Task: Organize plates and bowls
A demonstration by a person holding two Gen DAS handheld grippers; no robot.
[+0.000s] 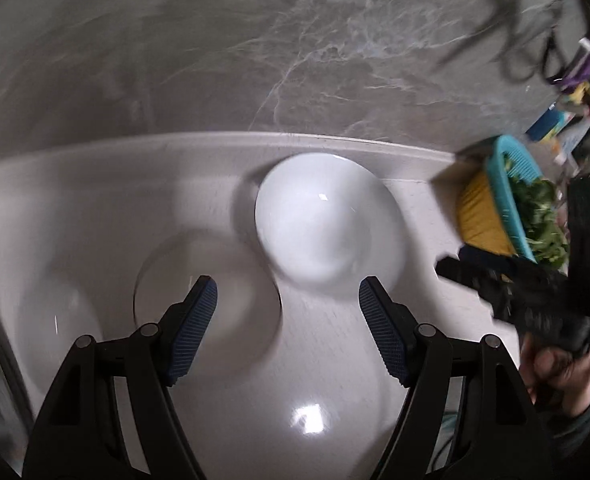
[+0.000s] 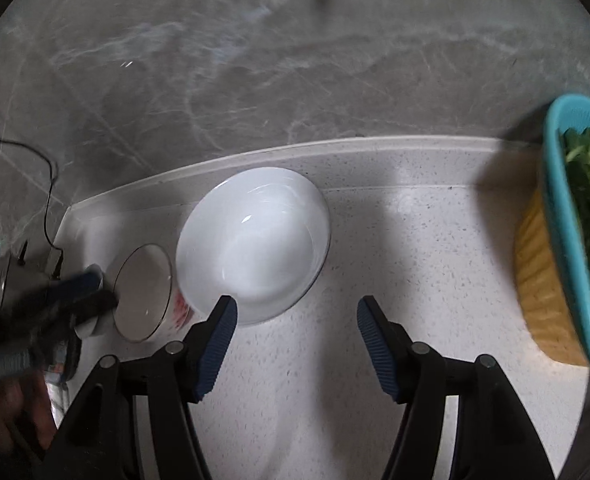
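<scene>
White bench [image 2: 395, 248] lay under both claws. Left claw [image 1: 287, 312] and right claw [image 2: 297, 334] were wide and held nothing. Just past them sat the bowl [image 2: 255, 240], touching a cup [image 2: 147, 292]. I think each claw should pinch a rim gently.
</scene>
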